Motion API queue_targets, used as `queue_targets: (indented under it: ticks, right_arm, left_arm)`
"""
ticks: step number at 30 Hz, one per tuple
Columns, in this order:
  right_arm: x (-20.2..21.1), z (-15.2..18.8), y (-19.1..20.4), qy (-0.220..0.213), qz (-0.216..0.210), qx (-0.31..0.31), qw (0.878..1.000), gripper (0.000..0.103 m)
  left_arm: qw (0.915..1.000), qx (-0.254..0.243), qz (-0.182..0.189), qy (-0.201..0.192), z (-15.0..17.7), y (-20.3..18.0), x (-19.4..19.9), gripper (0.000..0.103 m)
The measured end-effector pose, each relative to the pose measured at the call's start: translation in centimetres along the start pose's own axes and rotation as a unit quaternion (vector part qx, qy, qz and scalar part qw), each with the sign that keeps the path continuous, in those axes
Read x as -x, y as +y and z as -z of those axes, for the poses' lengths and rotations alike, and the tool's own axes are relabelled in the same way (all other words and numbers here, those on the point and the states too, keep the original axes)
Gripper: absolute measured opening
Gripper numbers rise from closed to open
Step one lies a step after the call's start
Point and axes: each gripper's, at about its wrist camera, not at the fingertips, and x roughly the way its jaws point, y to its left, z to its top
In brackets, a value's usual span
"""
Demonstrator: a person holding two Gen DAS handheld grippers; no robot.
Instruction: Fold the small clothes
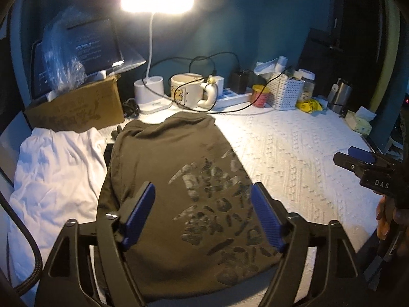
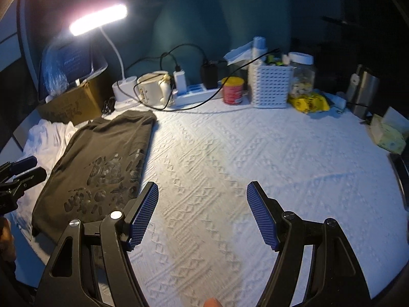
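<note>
Left wrist view: left gripper [image 1: 203, 213] spread wide, nothing pinched, poised above the dark olive shirt [image 1: 163, 179], which lies folded lengthwise in front of the cream mug [image 1: 190, 89]. A white garment [image 1: 56, 168] lies bunched just left of the shirt, touching it. Risk, as I judge it: a low pass snags the top layer and drags the fold open; a pinch near the left edge could take the white cloth too. Black cable [image 1: 230, 107] loops near the collar end.

Right wrist view: right gripper [image 2: 202, 215] also spread, empty, over bare white textured bedspread [image 2: 255, 153], right of the shirt. Lit desk lamp [image 2: 98, 19] behind the mug; teal wall, cardboard box [image 2: 74, 105], perforated white basket [image 2: 271, 87], otherwise dim.
</note>
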Motion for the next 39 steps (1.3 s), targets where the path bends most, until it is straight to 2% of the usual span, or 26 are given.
queue_targets:
  ticks: [10, 11, 14, 18, 22, 28, 32, 36, 39]
  right_arm:
    - [5.1, 0.7, -2.0, -0.034, 0.014, -0.015, 0.999, 0.075]
    - [5.5, 0.7, -2.1, -0.038, 0.016, -0.016, 0.999, 0.075]
    - [7.0, 0.8, -2.4, -0.051, 0.025, -0.017, 0.998, 0.075]
    - [9.0, 0.6, -2.7, -0.071, 0.036, -0.013, 0.997, 0.075]
    - [11.0, 0.2, -3.0, -0.087, 0.05, -0.002, 0.995, 0.075]
    - [15.3, -0.8, -3.2, -0.132, 0.072, 0.006, 0.989, 0.075]
    - [17.8, -1.3, -3.2, -0.159, 0.079, 0.002, 0.984, 0.075]
    - [20.4, -1.7, -2.6, -0.188, 0.087, 0.014, 0.978, 0.075]
    - [21.7, -1.8, -2.0, -0.207, 0.086, 0.019, 0.974, 0.075]
  left_arm:
    - [0.9979, -0.017, 0.016, -0.061, -0.5, -2.2, 3.5, 0.082]
    - [0.9973, -0.018, 0.017, -0.069, -0.6, -2.4, 3.9, 0.083]
    - [0.9953, -0.018, 0.015, -0.094, -0.7, -2.6, 5.2, 0.096]
    - [0.9927, -0.011, 0.011, -0.12, -1.4, -2.5, 7.2, 0.102]
    - [0.9879, -0.018, -0.006, -0.154, -2.0, -2.5, 9.4, 0.102]
    - [0.9789, -0.025, -0.005, -0.203, -3.0, -3.0, 13.1, 0.102]
    - [0.9745, -0.024, 0.018, -0.222, -3.6, -3.2, 14.9, 0.102]
    - [0.9669, -0.023, 0.019, -0.253, -3.2, -3.3, 16.4, 0.102]
    - [0.966, -0.015, 0.02, -0.257, -2.8, -3.0, 16.8, 0.102]
